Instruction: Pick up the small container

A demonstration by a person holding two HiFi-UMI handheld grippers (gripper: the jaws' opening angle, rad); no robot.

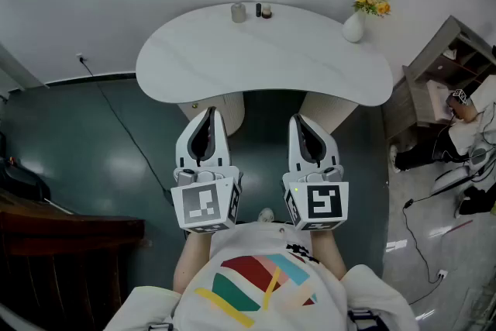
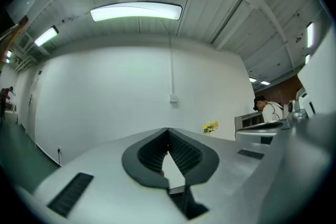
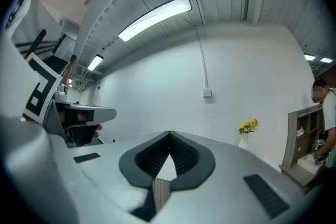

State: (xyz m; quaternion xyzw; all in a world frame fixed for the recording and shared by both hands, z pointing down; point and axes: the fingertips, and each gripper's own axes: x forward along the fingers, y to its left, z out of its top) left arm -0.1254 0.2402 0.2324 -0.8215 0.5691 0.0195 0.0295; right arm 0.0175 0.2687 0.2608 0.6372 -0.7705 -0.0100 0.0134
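No readable text, numbers or brand names in any view. Closest to signs: black-and-white square marker patterns on the left gripper (image 1: 208, 114) marker cube (image 1: 205, 204) and the right gripper (image 1: 299, 120) marker cube (image 1: 322, 204), codes only, no letters. Shirt (image 1: 260, 283) print is coloured stripes, no wording.

We look down on a white, kidney-shaped table (image 1: 263, 62) standing on a dark teal floor (image 1: 85, 151). Two pale, rounded pedestals (image 1: 332, 111) carry it from below. Along its far edge, close to the wall, sits a small grey container (image 1: 238, 12). Just beside it to the right we see two smaller dark items (image 1: 263, 11) close together, too small for us to identify. Well apart, at the table's right end, stands a white vase (image 1: 353, 28) holding yellow and orange flowers (image 1: 371, 1).
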